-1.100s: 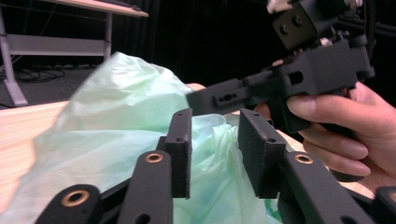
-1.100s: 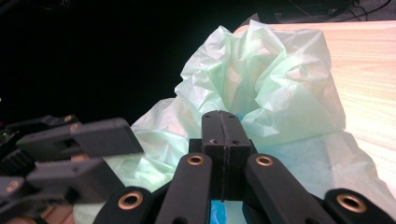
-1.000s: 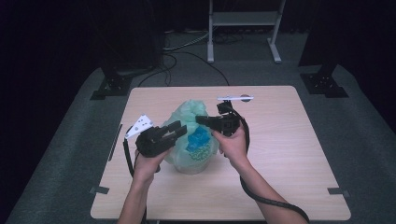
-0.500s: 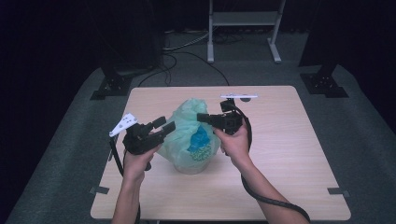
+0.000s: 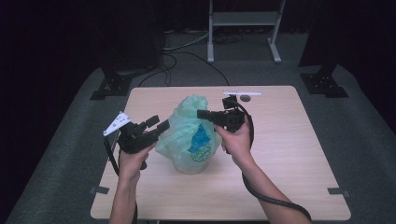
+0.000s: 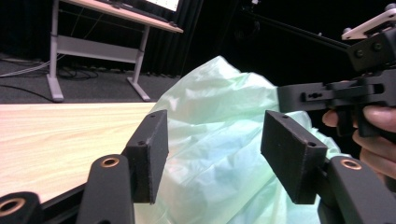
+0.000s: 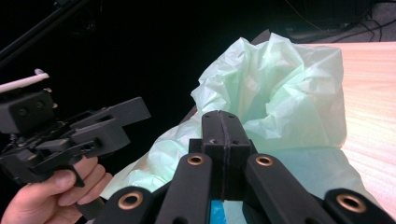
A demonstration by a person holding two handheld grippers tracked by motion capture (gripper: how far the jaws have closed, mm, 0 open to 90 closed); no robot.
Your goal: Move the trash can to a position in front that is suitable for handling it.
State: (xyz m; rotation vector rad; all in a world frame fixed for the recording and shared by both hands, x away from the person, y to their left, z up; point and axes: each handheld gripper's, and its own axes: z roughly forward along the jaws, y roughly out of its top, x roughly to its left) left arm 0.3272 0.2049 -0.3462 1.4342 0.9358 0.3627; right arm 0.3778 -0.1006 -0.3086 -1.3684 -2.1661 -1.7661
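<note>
A crumpled pale green plastic bag [image 5: 184, 126] stands in the middle of the wooden table [image 5: 289, 154], with something blue [image 5: 201, 139] showing through its side. My right gripper [image 5: 201, 113] reaches in from the right, its jaws pressed together on a fold at the bag's upper rim [image 7: 261, 88]; the right gripper view looks over the shut right gripper [image 7: 224, 121] into the bag's mouth. My left gripper [image 5: 159, 125] is level at the bag's left side. Its jaws have just been opening. In the left gripper view the left gripper [image 6: 212, 154] frames the bag [image 6: 219, 121], and its pads do not press the film.
A white strip [image 5: 242, 93] with a small dark disc lies at the table's far edge. A grey desk frame [image 5: 243, 18] and black stand bases [image 5: 112, 86] sit on the floor beyond. Bare tabletop stretches to the right and front.
My left gripper has let go of the bag's left side, opened its jaws and drawn back to the left. The right gripper and the bag have stayed in place.
</note>
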